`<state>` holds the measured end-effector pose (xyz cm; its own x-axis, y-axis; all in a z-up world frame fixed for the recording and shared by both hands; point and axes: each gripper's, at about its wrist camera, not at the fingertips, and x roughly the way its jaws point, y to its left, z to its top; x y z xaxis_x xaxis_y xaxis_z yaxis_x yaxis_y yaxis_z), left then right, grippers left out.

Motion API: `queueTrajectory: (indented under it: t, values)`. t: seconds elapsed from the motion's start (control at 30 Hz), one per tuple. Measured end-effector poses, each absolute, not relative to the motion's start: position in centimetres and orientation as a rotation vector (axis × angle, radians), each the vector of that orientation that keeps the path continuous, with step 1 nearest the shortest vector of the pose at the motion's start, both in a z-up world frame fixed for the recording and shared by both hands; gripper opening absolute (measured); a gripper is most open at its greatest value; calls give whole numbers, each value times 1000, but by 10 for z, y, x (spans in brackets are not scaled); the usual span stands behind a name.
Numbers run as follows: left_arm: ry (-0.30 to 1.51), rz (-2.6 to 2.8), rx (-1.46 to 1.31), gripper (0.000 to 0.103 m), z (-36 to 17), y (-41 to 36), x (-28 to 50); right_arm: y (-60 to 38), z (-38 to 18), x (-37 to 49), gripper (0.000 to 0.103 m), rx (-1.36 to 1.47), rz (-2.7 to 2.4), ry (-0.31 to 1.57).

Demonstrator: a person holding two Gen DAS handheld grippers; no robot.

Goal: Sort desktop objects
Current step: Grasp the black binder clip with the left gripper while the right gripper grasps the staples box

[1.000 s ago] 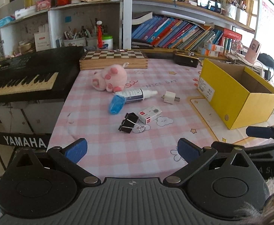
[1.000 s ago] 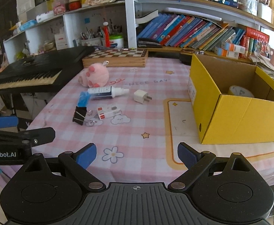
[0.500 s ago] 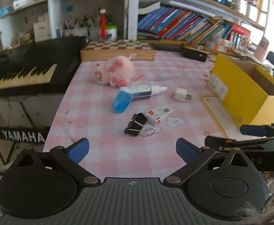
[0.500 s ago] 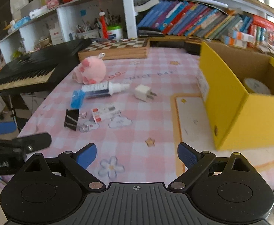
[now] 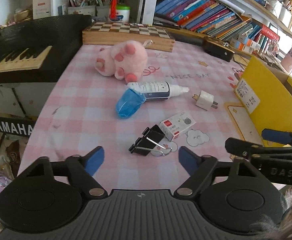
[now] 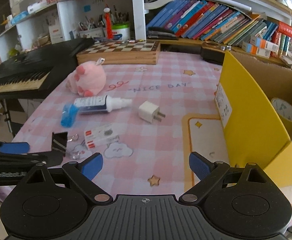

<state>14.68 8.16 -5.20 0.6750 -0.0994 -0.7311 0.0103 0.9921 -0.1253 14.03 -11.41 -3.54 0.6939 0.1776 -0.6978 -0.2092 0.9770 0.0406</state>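
Two readable prints: "YAMAHA" keyboard (image 5: 15, 64); "NICE DAY" tablecloth (image 6: 160, 87)

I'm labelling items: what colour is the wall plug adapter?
White wall plug adapter, metal prongs; clearest in the right wrist view.

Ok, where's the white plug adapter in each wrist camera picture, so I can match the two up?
Left wrist view: the white plug adapter lies right of centre on the pink checked cloth, prongs pointing right.
Right wrist view: the adapter sits at mid-picture, left of the yellow box.
Shared landmark: the white bottle lying just left of the adapter, nozzle towards it, in both views.
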Motion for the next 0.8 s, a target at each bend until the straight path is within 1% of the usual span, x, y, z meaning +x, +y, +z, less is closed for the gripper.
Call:
queueTrajectory:
  t: [0.07, 0.1, 0.2, 0.3, 0.33, 0.43, 0.8]
  values:
    - [829, -75, -106, 68, -55, 79, 155, -114, -35, 145, 95, -50, 217, 771]
    - [830, -83, -96, 66, -56, 76, 159, -114, -35, 147, 95, -53, 217, 771]
    - [843, -102, -60, 56, -62, 70, 170, -114, -35, 154, 95, -54, 220, 772]
    - [843, -120, -44, 41, -63, 67, 175, -112, -35, 162, 95, -52, 231, 781]
    - [841, -118, -25, 30, -61, 66, 176, -110, -36, 164, 95, -51, 240, 784]
    - [838, -122, -30, 21, -57, 72, 174, -102, -38, 171, 95, -52, 276, 793]
    - [825, 17, -164, 21, -46, 123, 161, -54, -53, 189, 94, -140, 432, 822]
